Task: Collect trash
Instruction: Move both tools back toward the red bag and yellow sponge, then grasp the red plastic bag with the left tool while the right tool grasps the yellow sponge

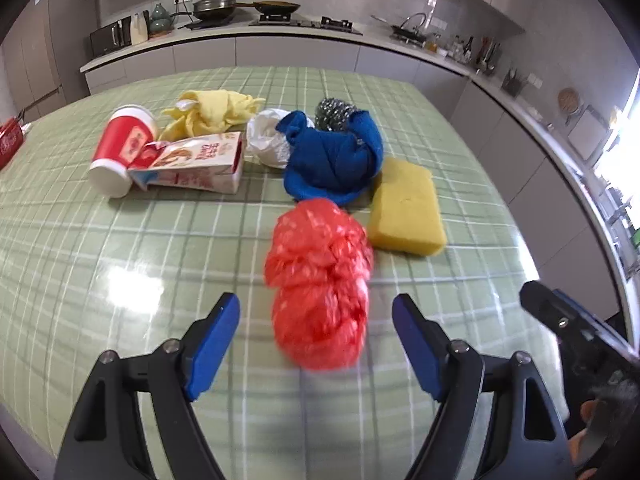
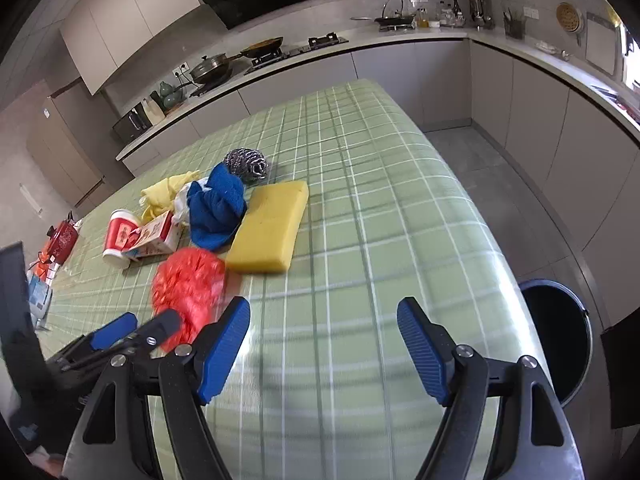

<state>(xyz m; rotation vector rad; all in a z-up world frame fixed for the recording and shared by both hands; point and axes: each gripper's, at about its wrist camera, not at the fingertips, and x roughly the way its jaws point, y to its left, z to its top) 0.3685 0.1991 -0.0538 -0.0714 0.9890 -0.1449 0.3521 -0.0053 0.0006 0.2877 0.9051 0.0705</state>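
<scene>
A crumpled red plastic bag [image 1: 320, 280] lies on the green checked table, between the open fingers of my left gripper [image 1: 316, 312], which reaches around its near end. It also shows in the right wrist view [image 2: 188, 284]. Behind it lie a red paper cup [image 1: 120, 148] on its side, a torn carton [image 1: 196, 164] and a white crumpled wrapper [image 1: 266, 136]. My right gripper [image 2: 324, 320] is open and empty over bare table, to the right of the bag. A dark bin [image 2: 560, 332] stands on the floor off the table's right edge.
A blue cloth [image 1: 336, 160], a yellow sponge [image 1: 404, 208], a steel scourer [image 1: 334, 114] and a yellow cloth [image 1: 212, 112] lie among the trash. A red object [image 2: 62, 236] sits at the far left. The table edge [image 2: 516, 280] drops off to the right.
</scene>
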